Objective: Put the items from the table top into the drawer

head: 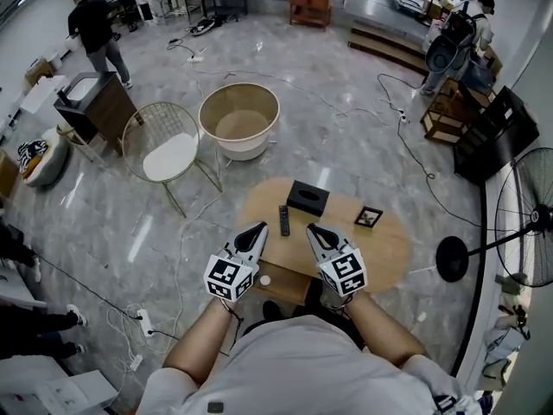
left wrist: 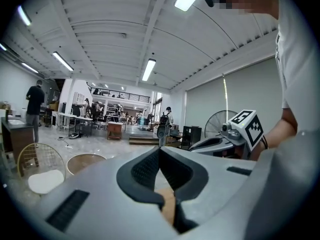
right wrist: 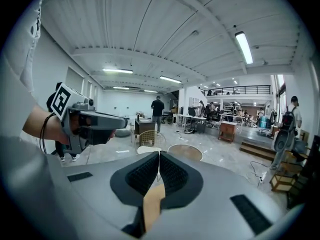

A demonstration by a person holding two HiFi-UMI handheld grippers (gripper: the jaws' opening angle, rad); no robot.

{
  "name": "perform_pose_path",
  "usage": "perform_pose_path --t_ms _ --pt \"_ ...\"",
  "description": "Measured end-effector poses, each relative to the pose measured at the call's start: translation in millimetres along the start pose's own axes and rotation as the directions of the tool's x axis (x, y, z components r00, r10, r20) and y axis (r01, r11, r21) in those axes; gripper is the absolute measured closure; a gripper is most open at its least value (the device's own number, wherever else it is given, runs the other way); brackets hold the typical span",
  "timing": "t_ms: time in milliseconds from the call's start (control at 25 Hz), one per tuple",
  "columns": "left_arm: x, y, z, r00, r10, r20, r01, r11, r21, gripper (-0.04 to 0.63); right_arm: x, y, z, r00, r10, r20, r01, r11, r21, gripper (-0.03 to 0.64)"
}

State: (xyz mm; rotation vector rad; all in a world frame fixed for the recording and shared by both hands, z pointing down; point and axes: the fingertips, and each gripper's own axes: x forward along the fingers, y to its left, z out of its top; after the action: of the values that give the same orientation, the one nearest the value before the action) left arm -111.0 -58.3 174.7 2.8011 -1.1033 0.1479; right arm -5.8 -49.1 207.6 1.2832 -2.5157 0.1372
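Observation:
On the oval wooden table (head: 389,253) lie a black box (head: 308,197), a dark remote (head: 283,220) and a small black picture frame (head: 369,217). Below the table's near edge a wooden drawer front (head: 285,285) with a white knob (head: 265,280) shows. My left gripper (head: 257,228) hovers over the table's near left edge, just short of the remote, with its jaws shut and empty. My right gripper (head: 313,228) hangs beside it, right of the remote, also shut and empty. The left gripper view shows its own closed tips (left wrist: 159,149) and the right gripper (left wrist: 215,143); the right gripper view shows its own closed tips (right wrist: 159,154) and the left gripper (right wrist: 100,120).
A round beige tub (head: 239,119) and a wire chair (head: 168,150) stand on the floor beyond the table. A floor fan (head: 518,232) is at the right. Cables run over the marble floor. People stand at the far left and far right.

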Motion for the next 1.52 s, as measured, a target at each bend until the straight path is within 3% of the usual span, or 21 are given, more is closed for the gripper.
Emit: perform_pose_path --t_ms 320,680,1040,1520 --pt "32.1 27.8 -36.5 0.997 0.032 -0.075 -0.034 0.999 -0.022 0.586 46.7 -48.8 -42.4 0.998 -0.013 -0.059 0.018 0.997 0.076 0.586" --pt "93.8 70.5 -125.2 0.979 0.066 -0.193 -0.087 0.991 -0.098 0.586 131.0 -107.5 -148.3 0.98 0.043 -0.197 0.003 0.974 0.228 0.581" --pt "134.7 132.5 -255.6 0.952 0.1 -0.29 -0.157 0.971 -0.183 0.586 235.7 -103.1 -292.2 0.935 0.113 -0.335 -0.002 0.949 0.315 0.473" --pt "156.3 169.3 -411.5 0.925 0.096 -0.367 -0.202 0.943 -0.263 0.586 330.2 -95.4 -472.0 0.874 0.126 -0.47 0.064 0.928 0.367 0.434"
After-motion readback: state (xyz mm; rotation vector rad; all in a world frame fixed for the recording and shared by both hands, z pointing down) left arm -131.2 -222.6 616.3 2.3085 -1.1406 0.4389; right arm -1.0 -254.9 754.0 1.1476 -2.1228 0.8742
